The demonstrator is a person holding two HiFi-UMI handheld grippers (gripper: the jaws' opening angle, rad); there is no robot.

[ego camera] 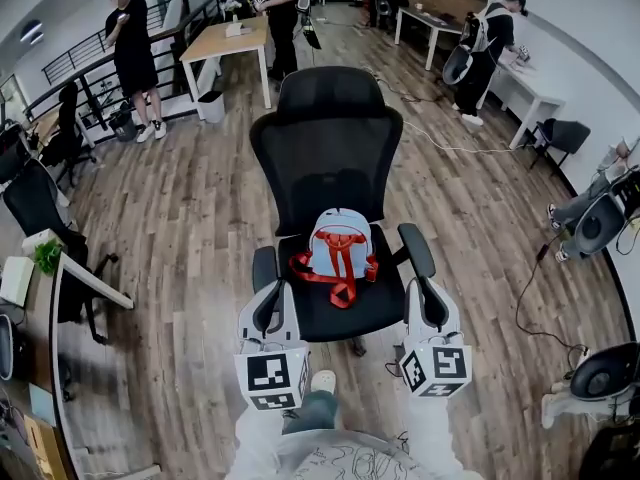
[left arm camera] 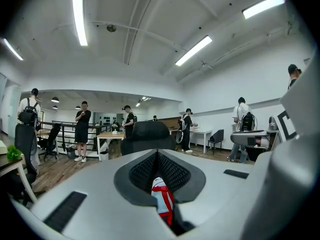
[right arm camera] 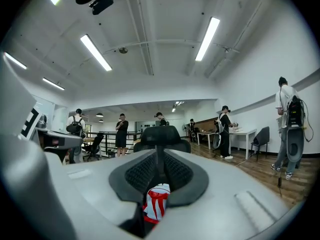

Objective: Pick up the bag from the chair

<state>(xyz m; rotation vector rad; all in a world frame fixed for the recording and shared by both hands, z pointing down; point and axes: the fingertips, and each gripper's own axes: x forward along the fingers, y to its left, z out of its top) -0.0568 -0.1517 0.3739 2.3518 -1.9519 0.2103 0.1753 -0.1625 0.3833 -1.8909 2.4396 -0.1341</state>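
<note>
A light blue bag [ego camera: 338,246] with red straps stands upright on the seat of a black office chair [ego camera: 330,148]. Both grippers hover at the chair's front edge, short of the bag. My left gripper [ego camera: 270,293] is by the left armrest and my right gripper [ego camera: 427,290] by the right armrest. In the left gripper view the left gripper [left arm camera: 157,156] has its black pads pressed together, and the bag [left arm camera: 161,196] shows below them. In the right gripper view the right gripper [right arm camera: 159,155] is likewise shut on nothing, with the bag [right arm camera: 156,201] beyond it.
Several people [ego camera: 132,53] stand at the far end by a wooden table [ego camera: 228,40] and white desks [ego camera: 520,83]. A cable [ego camera: 440,143] runs over the wood floor on the right. A desk with a plant [ego camera: 45,256] is on the left.
</note>
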